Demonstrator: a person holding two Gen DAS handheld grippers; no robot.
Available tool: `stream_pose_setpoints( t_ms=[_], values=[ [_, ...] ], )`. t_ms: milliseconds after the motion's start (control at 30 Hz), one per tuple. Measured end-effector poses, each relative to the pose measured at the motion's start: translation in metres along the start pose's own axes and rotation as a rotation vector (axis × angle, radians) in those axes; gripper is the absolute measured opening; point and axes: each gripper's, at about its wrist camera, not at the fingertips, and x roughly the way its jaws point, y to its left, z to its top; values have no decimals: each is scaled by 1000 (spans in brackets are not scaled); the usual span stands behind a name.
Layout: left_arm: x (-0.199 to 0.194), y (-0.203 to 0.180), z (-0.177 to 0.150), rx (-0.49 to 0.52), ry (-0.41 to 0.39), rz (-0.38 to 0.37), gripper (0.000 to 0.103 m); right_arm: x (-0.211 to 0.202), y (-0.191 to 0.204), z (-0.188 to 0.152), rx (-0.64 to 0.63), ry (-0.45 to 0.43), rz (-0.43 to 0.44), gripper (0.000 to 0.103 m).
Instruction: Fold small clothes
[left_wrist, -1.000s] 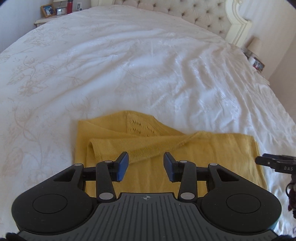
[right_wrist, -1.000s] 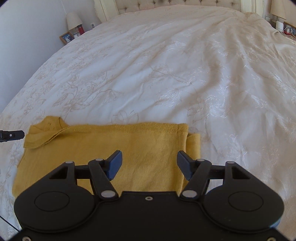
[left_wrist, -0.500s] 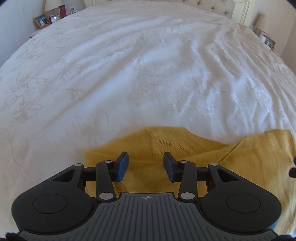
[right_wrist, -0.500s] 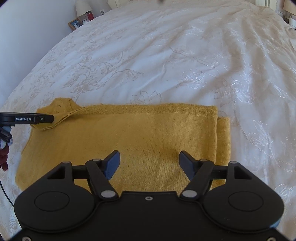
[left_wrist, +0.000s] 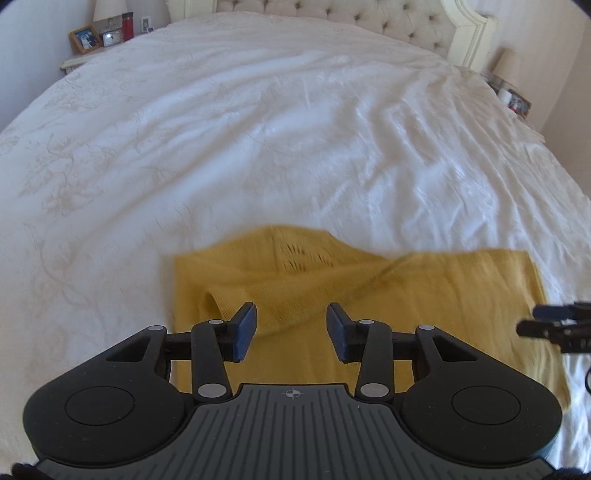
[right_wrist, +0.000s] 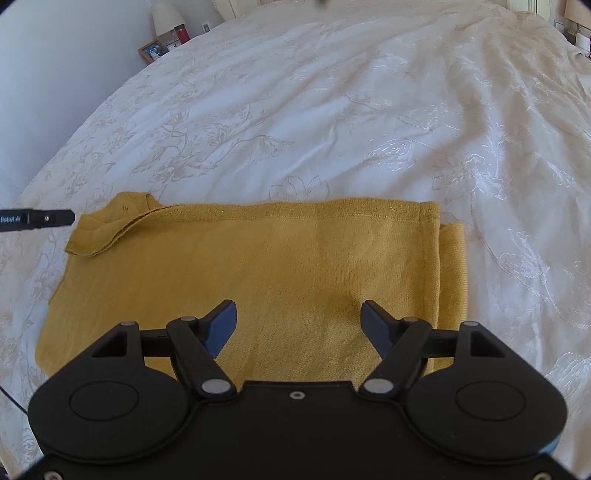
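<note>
- Change: the right gripper (right_wrist: 297, 321) jaws stand wider than a second ago and are opening now; nothing is between them, only the yellow knit top (right_wrist: 266, 266) lying flat below.
- Left gripper (left_wrist: 291, 326) has kept about the same part-open gap over the last second; nothing is pinched, and the folded-over sleeve (left_wrist: 295, 295) sits just beyond its fingertips.
- The left view swung away and came back: half a second ago the top sat lower and further right in it, and it now looks much as it did a second ago.
- The top itself has not shifted on the bedspread (right_wrist: 332, 110): same long rectangle, a second layer peeking out at the right end, neck end at the left.
- Judgement: both tools are free and the cloth is released, so a fold looks finished; the widening right jaws suggest a fresh grab is being set up, likely at the right end.
- Where: the top lies at the near edge of the bed, directly under both grippers, long side running left to right.
- Count: one garment, two grippers, each showing in the other's view as a black tip at the side.
- Count: one bed, one tufted headboard (left_wrist: 369, 22), two lamps, one on each side.
- Far left nightstand: one framed photo (left_wrist: 85, 38), one red bottle (left_wrist: 127, 26).
</note>
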Motion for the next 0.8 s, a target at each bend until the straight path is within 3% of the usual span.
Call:
stream_pose_setpoints(
  t_ms=[200,400,633,800],
  values=[
    [26,-5,-24,-9,79,-6,40,-1,1,1,0,1,-1,76],
    [48,13,14,1,22,58,40,-3,-2,0,2,5,-20,77],
    [57,37,61,-60,-25,133,40,-8,-10,-4,28,5,-38,78],
    [36,27,63,-74,-54,94,40,-15,-19,-11,63,3,-42,83]
  ],
)
